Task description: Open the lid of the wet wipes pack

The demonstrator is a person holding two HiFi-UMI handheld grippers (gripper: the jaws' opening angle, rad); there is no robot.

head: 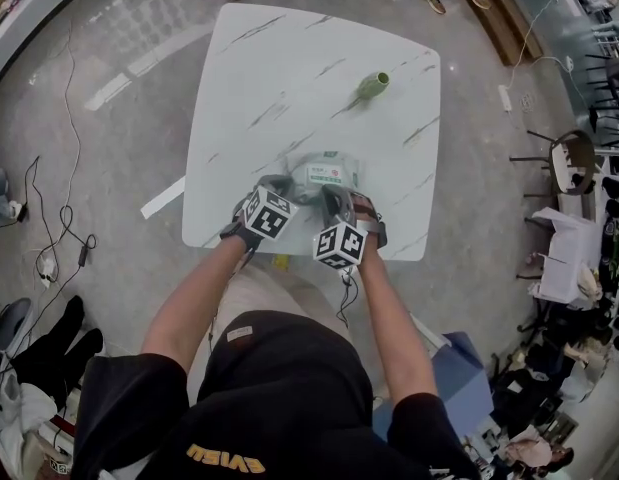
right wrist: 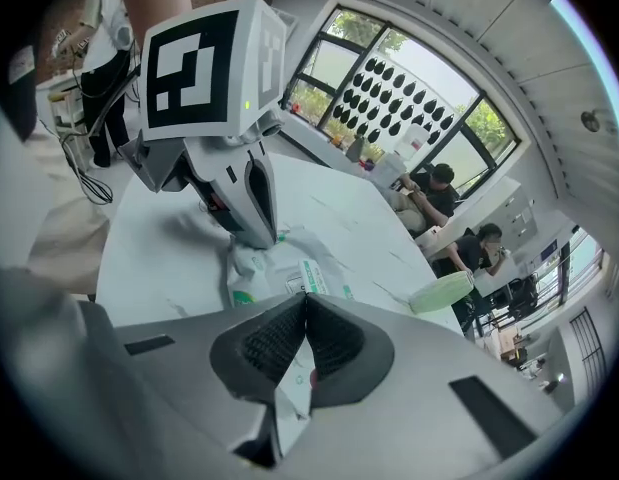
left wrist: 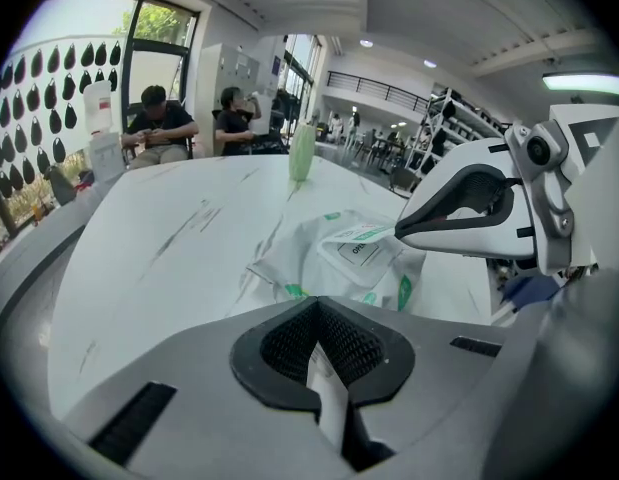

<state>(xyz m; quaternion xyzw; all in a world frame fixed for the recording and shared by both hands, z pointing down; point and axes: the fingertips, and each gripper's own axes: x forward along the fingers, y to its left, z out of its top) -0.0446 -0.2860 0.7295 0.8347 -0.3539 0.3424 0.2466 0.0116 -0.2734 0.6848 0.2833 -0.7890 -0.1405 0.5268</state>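
Progress looks partial: the lid is started but not fully open. The wet wipes pack [head: 327, 173] lies near the lower edge of the white worktop [head: 279, 68], about the middle of the head view, with both tongs on it from below in the frame.

The left tongs [left wrist: 321, 348] are closed, and a thin fold of the pack's white wrapper is pinched between the pads. This appears to anchor the pack at its lower-left corner. The right tongs [right wrist: 301, 343] are closed almost completely on a thin sheet, which is the lid flap [left wrist: 361, 234].

In the left gripper view, at centre right, the flap's free edge stands raised off the top of the pack, gripped at the tip of the right tongs. The rest of the flap slopes back down to the wrapper. How much of it is stuck I cannot tell.

What is left, by my reading, is to peel the flap further until the opening is clear while the pack is held down. A green bottle [head: 372, 85] lies on its side well apart, upper right on the worktop.
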